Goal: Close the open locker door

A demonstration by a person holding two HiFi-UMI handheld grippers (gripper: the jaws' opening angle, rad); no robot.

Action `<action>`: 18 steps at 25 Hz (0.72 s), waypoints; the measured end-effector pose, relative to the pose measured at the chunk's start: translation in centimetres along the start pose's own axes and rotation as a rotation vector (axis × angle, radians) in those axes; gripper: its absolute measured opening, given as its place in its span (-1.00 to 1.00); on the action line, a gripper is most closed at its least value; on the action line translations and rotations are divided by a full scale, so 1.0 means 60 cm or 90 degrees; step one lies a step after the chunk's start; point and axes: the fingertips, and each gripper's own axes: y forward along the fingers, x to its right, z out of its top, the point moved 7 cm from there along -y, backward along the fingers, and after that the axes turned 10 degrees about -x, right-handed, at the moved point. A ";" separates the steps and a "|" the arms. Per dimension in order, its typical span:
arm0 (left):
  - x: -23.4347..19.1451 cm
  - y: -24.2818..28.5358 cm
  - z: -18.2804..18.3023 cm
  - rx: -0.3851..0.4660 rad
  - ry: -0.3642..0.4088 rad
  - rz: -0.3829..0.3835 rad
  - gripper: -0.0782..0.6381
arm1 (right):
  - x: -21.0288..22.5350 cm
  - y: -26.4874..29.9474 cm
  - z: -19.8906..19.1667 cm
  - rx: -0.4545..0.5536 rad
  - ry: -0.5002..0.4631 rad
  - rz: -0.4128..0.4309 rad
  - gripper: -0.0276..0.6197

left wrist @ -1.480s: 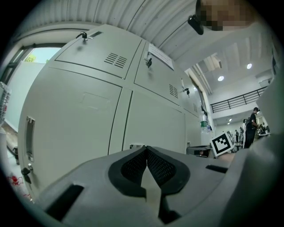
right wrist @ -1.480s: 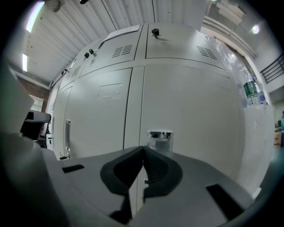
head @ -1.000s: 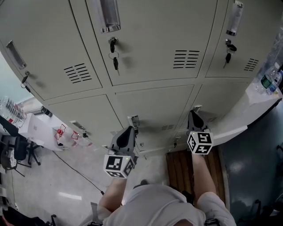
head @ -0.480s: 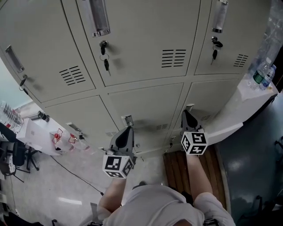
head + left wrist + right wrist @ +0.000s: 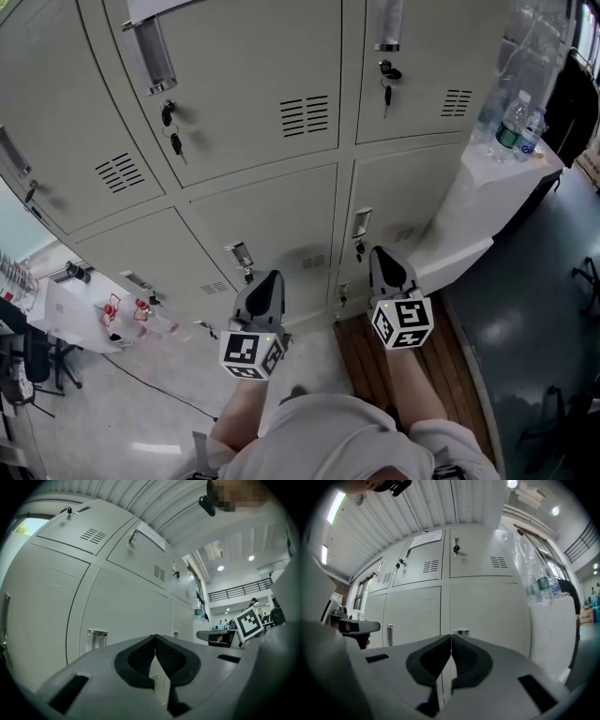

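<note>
Locker door, task item: no door stood ajar in any view. Every door of the locker bank [image 5: 262,103] sat flush in its frame, the lower middle door [image 5: 272,225] and lower right door [image 5: 403,202] included. Judged either already shut or outside the frames.

Change noted: over the last second the bank slid leftward across the head view. The right-hand column and the white bench [image 5: 469,197] with its water bottles [image 5: 511,122] came further in. The person appeared to turn rightward along the bank. No door moved.

Left gripper [image 5: 272,278]: clenched, jaws pressed together with nothing between them, pointed at the lower middle door, not touching it.

Right gripper [image 5: 380,253]: likewise clenched and empty, held just below the latch [image 5: 361,222] of the lower right door, apart from it.

Keys [image 5: 173,141]: hanging from an upper door's lock.

Meaning for the task: probably done, or the door still sought further right.
</note>
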 end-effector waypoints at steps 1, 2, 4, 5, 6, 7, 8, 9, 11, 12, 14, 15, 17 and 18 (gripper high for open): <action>0.009 0.000 -0.001 0.000 0.008 -0.004 -0.76 | 0.002 -0.013 -0.002 -0.002 0.004 -0.004 -0.88; 0.017 0.000 -0.002 0.000 0.016 -0.008 -0.76 | 0.004 -0.025 -0.005 -0.004 0.007 -0.007 -0.88; 0.033 -0.001 -0.004 -0.002 0.028 -0.017 -0.76 | 0.005 -0.047 -0.010 -0.006 0.012 -0.012 -0.88; 0.041 -0.001 -0.006 -0.004 0.032 -0.022 -0.76 | 0.006 -0.057 -0.013 -0.006 0.016 -0.013 -0.88; 0.049 -0.001 -0.008 -0.006 0.034 -0.027 -0.76 | 0.006 -0.068 -0.015 -0.006 0.019 -0.014 -0.88; 0.057 -0.002 -0.011 -0.008 0.036 -0.031 -0.76 | 0.007 -0.078 -0.019 -0.007 0.022 -0.016 -0.88; 0.064 -0.003 -0.013 -0.009 0.038 -0.034 -0.76 | 0.007 -0.086 -0.022 -0.009 0.023 -0.017 -0.88; 0.070 -0.003 -0.015 -0.011 0.039 -0.038 -0.76 | 0.007 -0.094 -0.025 -0.011 0.023 -0.019 -0.88; 0.081 -0.003 -0.018 -0.015 0.039 -0.043 -0.76 | 0.007 -0.106 -0.031 -0.016 0.023 -0.020 -0.88; 0.086 -0.004 -0.019 -0.016 0.036 -0.045 -0.76 | 0.007 -0.111 -0.032 -0.018 0.021 -0.021 -0.88; 0.097 -0.004 -0.019 -0.014 0.032 -0.050 -0.76 | 0.009 -0.122 -0.033 -0.020 0.015 -0.023 -0.88; 0.100 -0.005 -0.017 -0.014 0.033 -0.053 -0.76 | 0.009 -0.125 -0.033 -0.019 0.014 -0.024 -0.88; 0.104 -0.005 -0.015 -0.012 0.036 -0.056 -0.76 | 0.008 -0.129 -0.032 -0.015 0.015 -0.023 -0.88; 0.105 -0.006 -0.016 -0.012 0.036 -0.056 -0.76 | 0.008 -0.130 -0.031 -0.014 0.015 -0.022 -0.88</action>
